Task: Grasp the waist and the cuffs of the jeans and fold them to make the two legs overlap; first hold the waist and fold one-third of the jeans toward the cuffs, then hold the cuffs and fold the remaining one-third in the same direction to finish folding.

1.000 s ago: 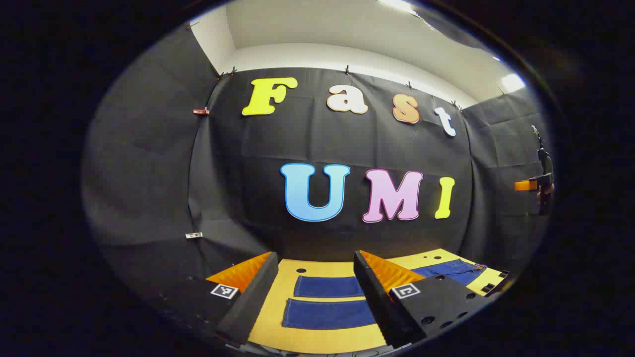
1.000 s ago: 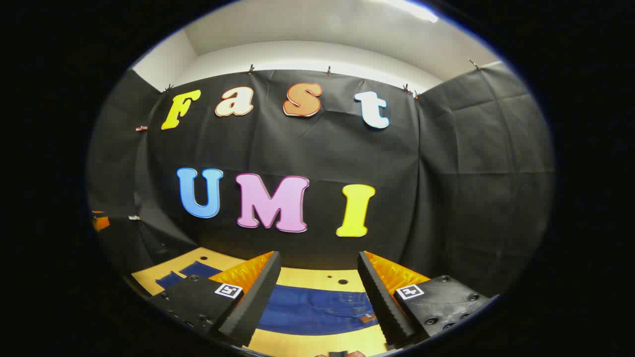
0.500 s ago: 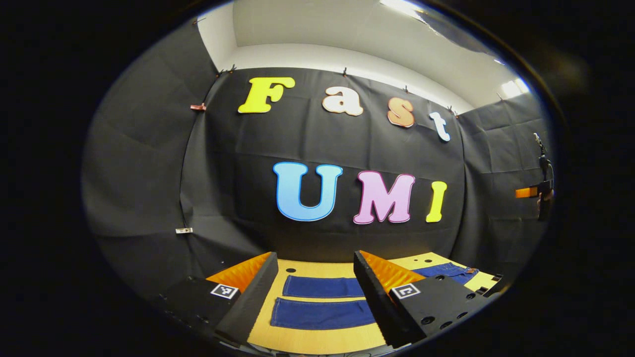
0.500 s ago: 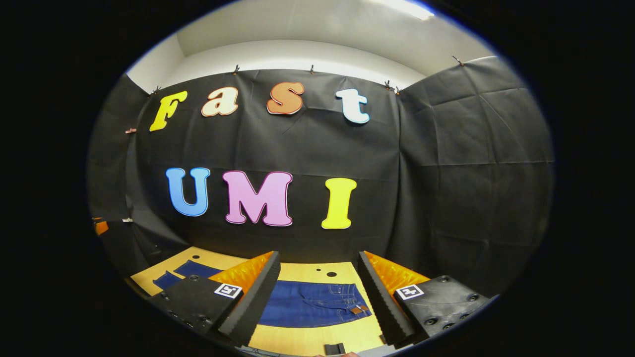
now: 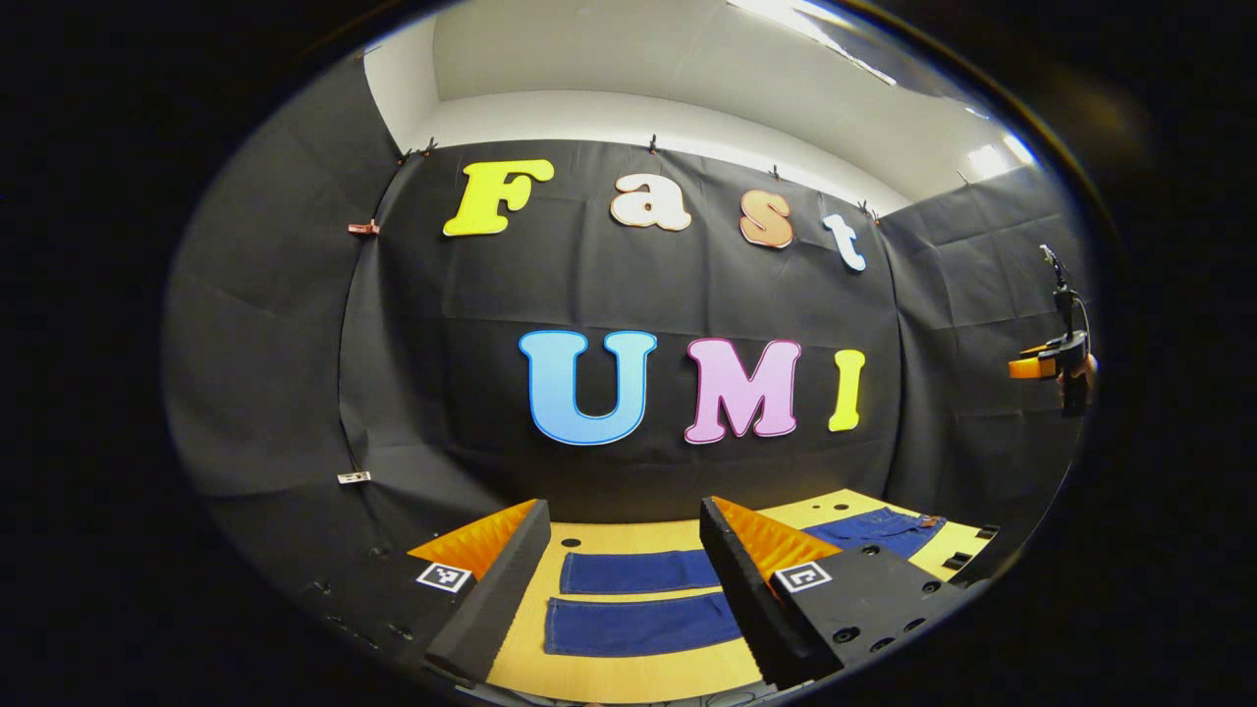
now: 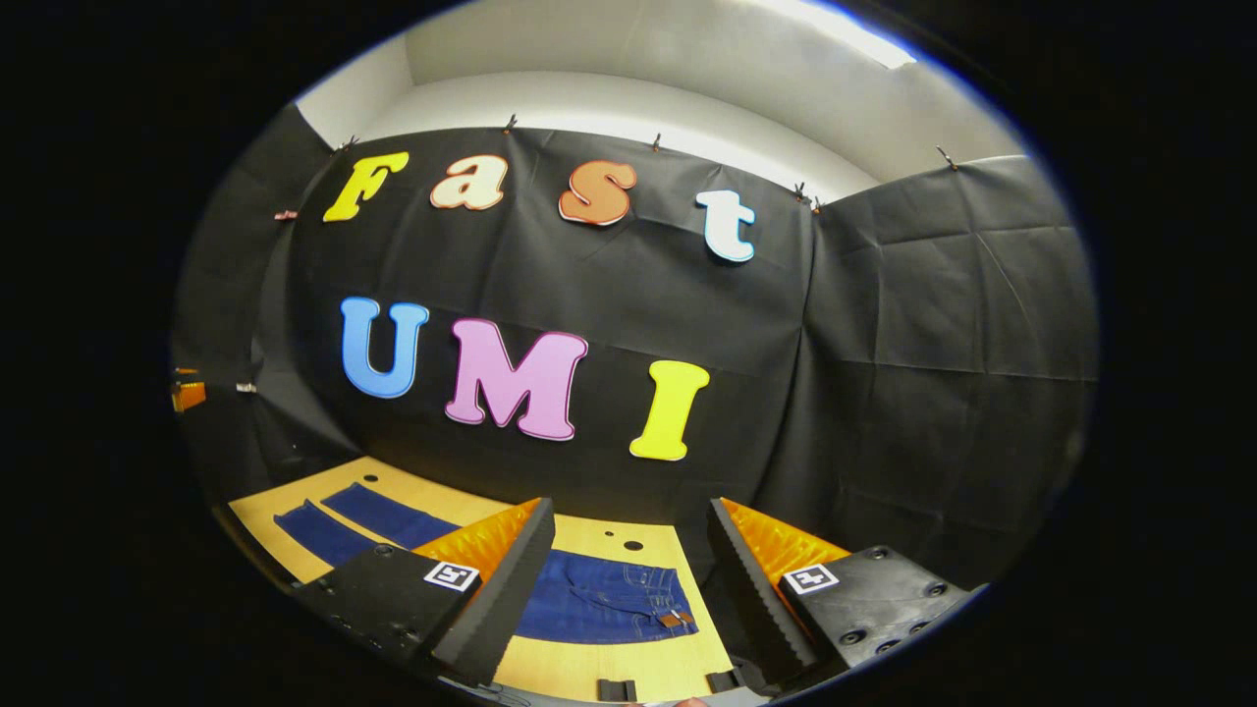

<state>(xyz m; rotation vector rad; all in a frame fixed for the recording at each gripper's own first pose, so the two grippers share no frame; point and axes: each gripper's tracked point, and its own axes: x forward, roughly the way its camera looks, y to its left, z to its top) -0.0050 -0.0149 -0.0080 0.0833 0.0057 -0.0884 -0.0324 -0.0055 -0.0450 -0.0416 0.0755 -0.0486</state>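
While the jeans [image 5: 638, 599] lay flat and unfolded on the yellow table [image 5: 628, 668], I held both tools above them with nothing gripped. My left gripper [image 5: 624, 589] had its jaws spread wide, and below and ahead of it lay the two cuffs [image 5: 589, 599], the legs side by side with a strip of table showing between them. My right gripper [image 6: 628, 589] was spread just as wide, and between its fingers I saw the waist [image 6: 628, 609], with the pockets and a small leather patch facing up. From there the legs [image 6: 363, 520] ran away to my left, so the garment's long axis lay across me, from one hand to the other. The left was nearer the cuffs, the right nearer the waist. I judged that the first fold, laying one leg over the other, had not begun. Both tools would need to come down onto the near edge together.
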